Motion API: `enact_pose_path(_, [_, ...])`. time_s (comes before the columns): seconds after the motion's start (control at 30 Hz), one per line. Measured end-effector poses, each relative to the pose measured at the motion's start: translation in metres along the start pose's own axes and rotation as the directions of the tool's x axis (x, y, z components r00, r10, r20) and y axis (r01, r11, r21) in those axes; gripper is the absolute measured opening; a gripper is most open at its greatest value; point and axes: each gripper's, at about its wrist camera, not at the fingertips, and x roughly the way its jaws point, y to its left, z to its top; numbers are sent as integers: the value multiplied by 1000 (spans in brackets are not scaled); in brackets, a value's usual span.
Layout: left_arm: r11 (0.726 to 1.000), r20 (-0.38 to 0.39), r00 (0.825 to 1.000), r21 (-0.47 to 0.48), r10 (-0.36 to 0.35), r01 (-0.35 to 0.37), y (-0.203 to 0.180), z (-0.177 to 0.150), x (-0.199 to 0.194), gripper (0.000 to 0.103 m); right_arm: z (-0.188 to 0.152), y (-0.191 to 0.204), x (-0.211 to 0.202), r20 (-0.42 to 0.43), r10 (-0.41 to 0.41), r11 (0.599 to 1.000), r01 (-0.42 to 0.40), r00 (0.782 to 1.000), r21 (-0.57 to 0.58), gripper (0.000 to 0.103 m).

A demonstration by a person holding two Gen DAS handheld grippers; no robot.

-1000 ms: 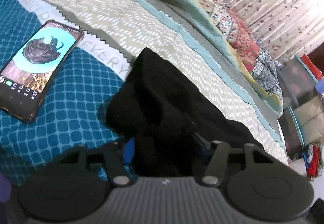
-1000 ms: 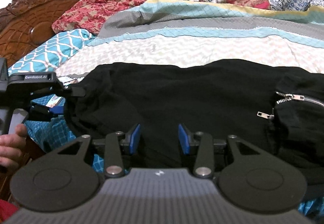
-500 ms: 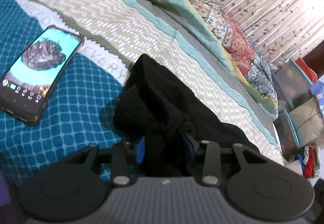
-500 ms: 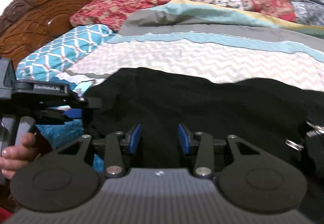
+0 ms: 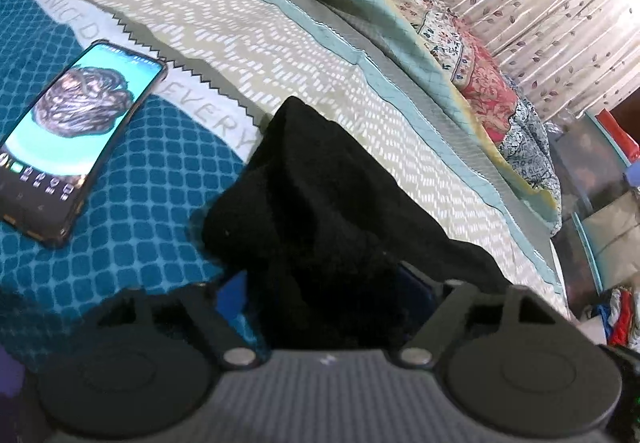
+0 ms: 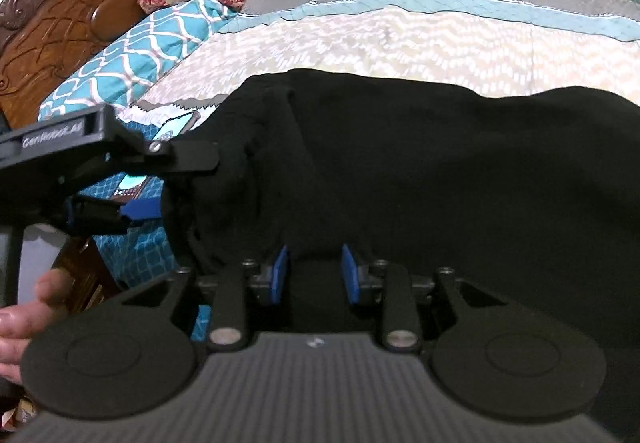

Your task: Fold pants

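Pants (image 6: pixel 420 171), black, bunched beside phone (image 5: pixel 68 147)
My left gripper (image 5: pixel 324 295) is opening, wider than before, cloth between; right gripper (image 6: pixel 314 275) closing on cloth.

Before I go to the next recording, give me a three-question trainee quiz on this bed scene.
1. True or false: the phone lies on the black pants.
2. Multiple choice: what fabric sits between the right gripper fingers? A) red pillow B) black pants C) curtain
3. Short answer: which side of the pants, seen from the right wrist camera, does the left gripper reach?

Key:
1. False; it lies on the teal bedcover, beside the pants.
2. B.
3. The left end, where its jaws are opening around bunched fabric.
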Motion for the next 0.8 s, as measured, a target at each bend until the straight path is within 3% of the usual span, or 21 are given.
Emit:
enact_pose_path(0.1, [1000, 1, 1000, 5, -6, 6, -1, 0, 1, 42, 0, 4, -4, 6, -4, 1000, 4, 1000, -11, 33])
enact_pose_path(0.3, [1000, 7, 1000, -4, -14, 14, 5, -3, -5, 38, 15, 6, -20, 128, 14, 1000, -11, 992, -30, 33])
enact_pose_path(0.43, [1000, 2, 1000, 6, -6, 6, 0, -3, -6, 36, 13, 9, 19, -43, -3, 999, 1, 999, -37, 33])
enact_pose_path(0.47, [1000, 6, 1000, 20, -2, 1, -3, -3, -8, 35, 9, 11, 22, -27, -6, 999, 5, 1000, -43, 35])
enact_pose_path(0.67, [983, 58, 998, 186, 0, -10, -42, -9, -21, 30, 11, 2, 16, -9, 36, 999, -36, 999, 24, 34])
enact_pose_path(0.8, [932, 85, 996, 360, -4, -27, -81, -21, -24, 30, 7, -5, 3, 36, 69, 995, -71, 997, 67, 34])
